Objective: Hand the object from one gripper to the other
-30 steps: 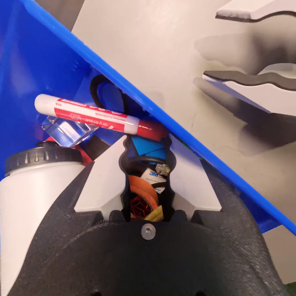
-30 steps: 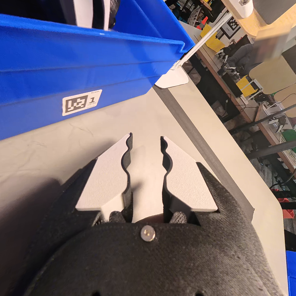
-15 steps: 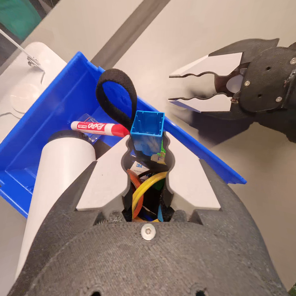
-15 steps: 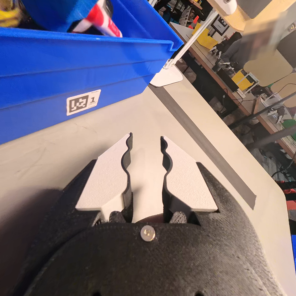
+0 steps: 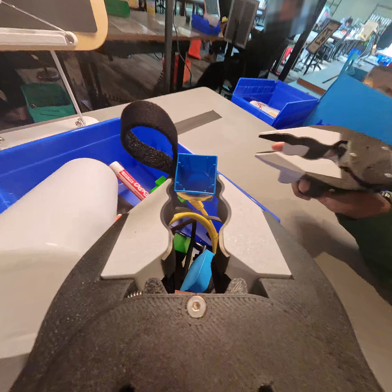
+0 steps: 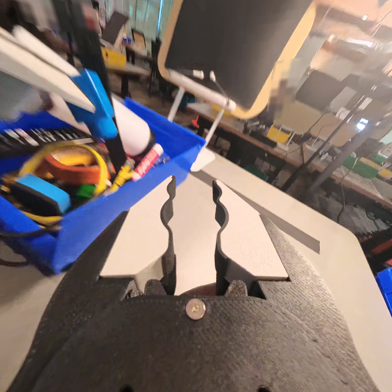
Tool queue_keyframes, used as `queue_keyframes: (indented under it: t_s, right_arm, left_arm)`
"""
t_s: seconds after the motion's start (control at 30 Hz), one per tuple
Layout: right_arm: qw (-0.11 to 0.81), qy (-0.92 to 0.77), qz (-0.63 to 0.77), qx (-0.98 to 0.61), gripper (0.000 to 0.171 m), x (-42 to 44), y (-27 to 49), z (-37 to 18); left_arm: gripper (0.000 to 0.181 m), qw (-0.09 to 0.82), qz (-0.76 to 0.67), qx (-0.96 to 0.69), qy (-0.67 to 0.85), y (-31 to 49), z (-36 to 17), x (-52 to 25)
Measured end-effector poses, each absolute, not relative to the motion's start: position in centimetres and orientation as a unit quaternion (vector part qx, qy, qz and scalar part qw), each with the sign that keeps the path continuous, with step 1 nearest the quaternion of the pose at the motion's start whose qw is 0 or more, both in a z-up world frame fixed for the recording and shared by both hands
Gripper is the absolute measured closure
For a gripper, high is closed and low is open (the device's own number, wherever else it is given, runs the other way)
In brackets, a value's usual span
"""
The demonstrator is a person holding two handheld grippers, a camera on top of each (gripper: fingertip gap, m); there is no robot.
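Between the fingertips of the left gripper, the blue square box sits clamped, open end facing the camera, with a black strap loop rising from behind it. A second ago this box lay buried among the clutter of the blue bin; now it is lifted clear above the rim, over the yellow cable, the red marker and the white bottle left inside. That means the pick is done and the handover itself comes next.

The right gripper has swung up from the grey table and now points sideways toward the box, jaws apart and empty, near it but not touching. In the right wrist view its fingers stand parted over bare table, and the box shows up and to the left, off their line. My guess is the right gripper must turn further left and rise before it can close on the box.
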State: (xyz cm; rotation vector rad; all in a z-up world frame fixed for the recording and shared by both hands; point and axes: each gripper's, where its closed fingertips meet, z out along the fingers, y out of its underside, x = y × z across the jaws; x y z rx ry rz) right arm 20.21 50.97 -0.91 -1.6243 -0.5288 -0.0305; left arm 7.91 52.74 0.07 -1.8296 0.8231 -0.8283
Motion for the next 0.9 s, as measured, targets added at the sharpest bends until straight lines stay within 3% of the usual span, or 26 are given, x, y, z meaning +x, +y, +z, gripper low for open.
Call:
queue_keyframes:
  t_s: [0.13,0.27,0.6,0.8,0.9]
  right_arm:
    - [0.71,-0.248,0.013,-0.659,0.135,15.5,47.7,2.4]
    - [0.725,-0.313,-0.055,-0.611,0.132,11.1,46.1,3.0]
    - [0.686,-0.384,-0.154,-0.598,0.107,8.7,47.4,-0.2]
    - [0.687,-0.396,-0.176,-0.583,0.111,8.1,47.8,-0.5]
    - [0.688,-0.4,-0.194,-0.574,0.129,7.9,48.0,-0.6]
  left_arm:
    - [0.144,0.507,-0.345,-0.72,0.324,51.0,1.5,7.5]
    - [0.143,0.53,-0.377,-0.7,0.296,48.9,2.4,6.9]
    - [0.144,0.521,-0.418,-0.682,0.298,46.9,1.9,6.7]
    - [0.144,0.489,-0.443,-0.679,0.322,45.9,1.4,7.6]
    - [0.143,0.466,-0.475,-0.672,0.325,45.5,1.4,7.7]
